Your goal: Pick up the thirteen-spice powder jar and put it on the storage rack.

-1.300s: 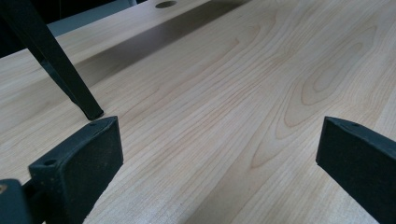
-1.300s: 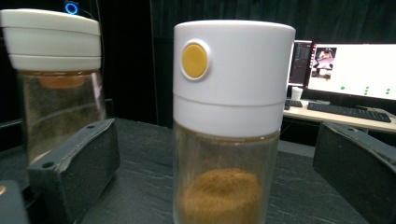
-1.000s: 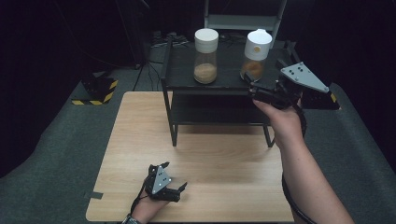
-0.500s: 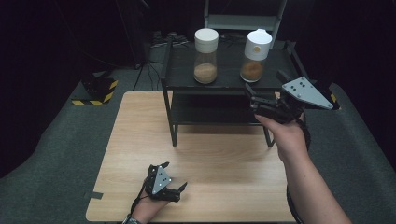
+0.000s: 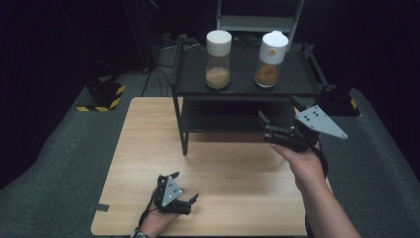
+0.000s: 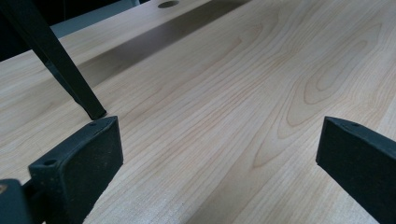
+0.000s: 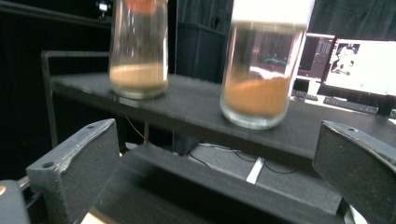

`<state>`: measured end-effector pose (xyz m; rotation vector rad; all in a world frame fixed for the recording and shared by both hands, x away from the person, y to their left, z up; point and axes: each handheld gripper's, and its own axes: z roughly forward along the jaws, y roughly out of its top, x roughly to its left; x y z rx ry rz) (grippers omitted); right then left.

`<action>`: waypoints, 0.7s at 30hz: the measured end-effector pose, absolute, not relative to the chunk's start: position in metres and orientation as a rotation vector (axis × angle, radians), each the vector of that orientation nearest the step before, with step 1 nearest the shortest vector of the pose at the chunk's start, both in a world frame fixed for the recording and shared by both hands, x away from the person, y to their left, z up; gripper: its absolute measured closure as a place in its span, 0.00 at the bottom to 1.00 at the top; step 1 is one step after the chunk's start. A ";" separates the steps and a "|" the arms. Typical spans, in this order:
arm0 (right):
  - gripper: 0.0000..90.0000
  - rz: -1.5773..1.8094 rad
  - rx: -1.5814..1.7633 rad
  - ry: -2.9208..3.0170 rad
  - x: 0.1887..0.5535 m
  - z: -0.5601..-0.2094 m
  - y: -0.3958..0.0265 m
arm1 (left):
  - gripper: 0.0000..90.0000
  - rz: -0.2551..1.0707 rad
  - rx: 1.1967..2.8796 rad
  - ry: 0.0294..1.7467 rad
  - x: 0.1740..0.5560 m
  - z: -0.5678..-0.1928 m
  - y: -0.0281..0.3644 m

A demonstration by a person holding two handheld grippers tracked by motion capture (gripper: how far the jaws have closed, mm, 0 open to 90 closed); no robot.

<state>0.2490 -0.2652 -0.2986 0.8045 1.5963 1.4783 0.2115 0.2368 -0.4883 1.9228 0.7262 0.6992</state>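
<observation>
High view: right hand-held gripper (image 5: 267,130) gapes below jar (image 5: 269,60).

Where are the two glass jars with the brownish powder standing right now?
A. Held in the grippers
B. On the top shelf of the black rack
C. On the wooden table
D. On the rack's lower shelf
B: the jar with the flat lid and the jar with the spout lid both stand on the top shelf of the black rack, while the right gripper is open and empty below them.
</observation>
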 end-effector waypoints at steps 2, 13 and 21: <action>0.00 1.473 0.812 1.613 0.248 -0.306 -0.267 | 0.01 0.697 1.921 0.729 0.211 -0.488 0.237; 0.00 1.444 0.809 1.667 0.243 -0.346 -0.276 | 0.01 0.687 1.925 0.747 0.213 -0.487 0.237; 0.00 1.419 0.821 1.697 0.236 -0.367 -0.278 | 0.01 0.708 1.928 0.723 0.210 -0.488 0.235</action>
